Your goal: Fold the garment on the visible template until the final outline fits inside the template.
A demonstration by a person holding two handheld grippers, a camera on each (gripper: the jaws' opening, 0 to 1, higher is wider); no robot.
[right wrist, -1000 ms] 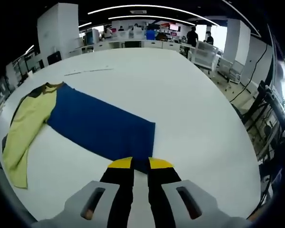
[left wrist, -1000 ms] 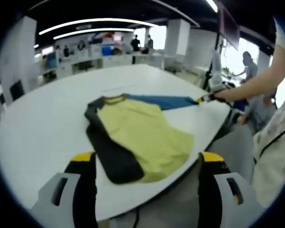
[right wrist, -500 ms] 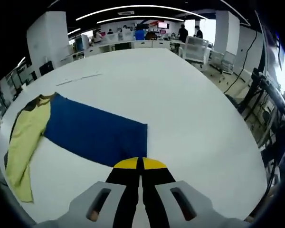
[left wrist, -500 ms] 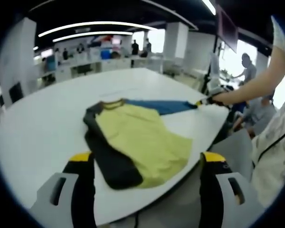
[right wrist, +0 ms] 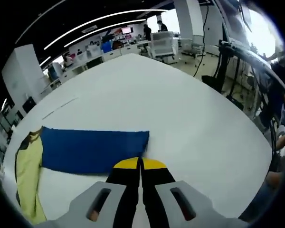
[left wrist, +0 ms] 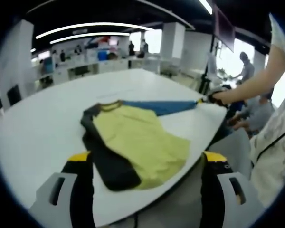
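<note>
A garment lies flat on the white table point(left wrist: 38, 128), with a yellow body point(left wrist: 137, 142), a dark grey sleeve point(left wrist: 107, 164) and a blue sleeve point(left wrist: 161, 107). My left gripper point(left wrist: 147, 159) hovers open at the near table edge, its jaws wide on either side of the garment's hem. The blue sleeve is drawn out to the right, where my right gripper point(left wrist: 204, 99) holds its end. In the right gripper view, that gripper point(right wrist: 140, 164) is shut on the cuff of the blue sleeve point(right wrist: 90, 151), and the yellow body point(right wrist: 26, 175) lies at the far left.
A person's bare arm point(left wrist: 249, 85) reaches in from the right. A thin line marking point(right wrist: 59, 108) lies on the table point(right wrist: 180, 109) beyond the sleeve. Another person point(left wrist: 246, 66), desks and pillars stand in the background. The table edge curves close on the right.
My right gripper closed on the blue sleeve's cuff, and its view has swung round with the sleeve in its hold. The left gripper has stayed open in about the same place.
</note>
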